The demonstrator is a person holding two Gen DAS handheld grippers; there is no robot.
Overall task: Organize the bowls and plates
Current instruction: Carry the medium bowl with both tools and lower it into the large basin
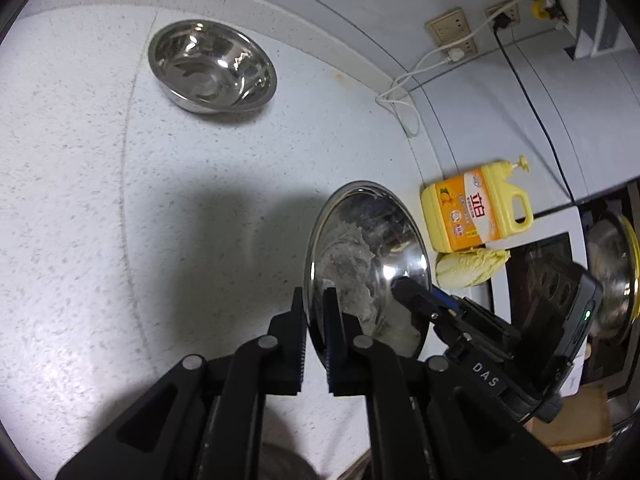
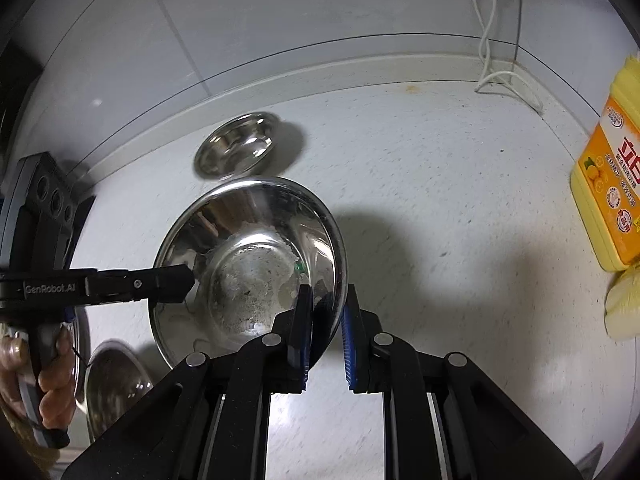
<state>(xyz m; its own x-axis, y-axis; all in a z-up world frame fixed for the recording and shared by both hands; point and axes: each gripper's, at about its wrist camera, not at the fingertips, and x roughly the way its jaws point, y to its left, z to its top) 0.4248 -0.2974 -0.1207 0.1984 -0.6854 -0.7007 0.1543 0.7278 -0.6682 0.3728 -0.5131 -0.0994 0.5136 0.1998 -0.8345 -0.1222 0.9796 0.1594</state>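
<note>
A steel bowl [image 1: 360, 248] [image 2: 248, 264] with a dull, smeared bottom hangs tilted above the white counter [image 1: 80, 184], casting a shadow on it. My left gripper [image 1: 316, 304] is shut on its near rim, one finger inside and one outside. My right gripper [image 2: 326, 300] is shut on the opposite rim in the same way. Each gripper shows in the other's view: the right gripper [image 1: 402, 286] and the left gripper [image 2: 186, 280], held by a hand [image 2: 24, 376]. A second steel bowl [image 1: 212, 66] [image 2: 236, 144] sits upright near the back wall.
A yellow dish soap bottle [image 1: 476, 208] [image 2: 612, 200] and a cabbage [image 1: 472, 266] [image 2: 624, 304] stand at the counter's right end by a white appliance [image 1: 532, 240]. Another steel bowl [image 2: 116, 380] lies at the lower left. A white cable [image 2: 504, 80] trails onto the counter from wall sockets [image 1: 452, 32].
</note>
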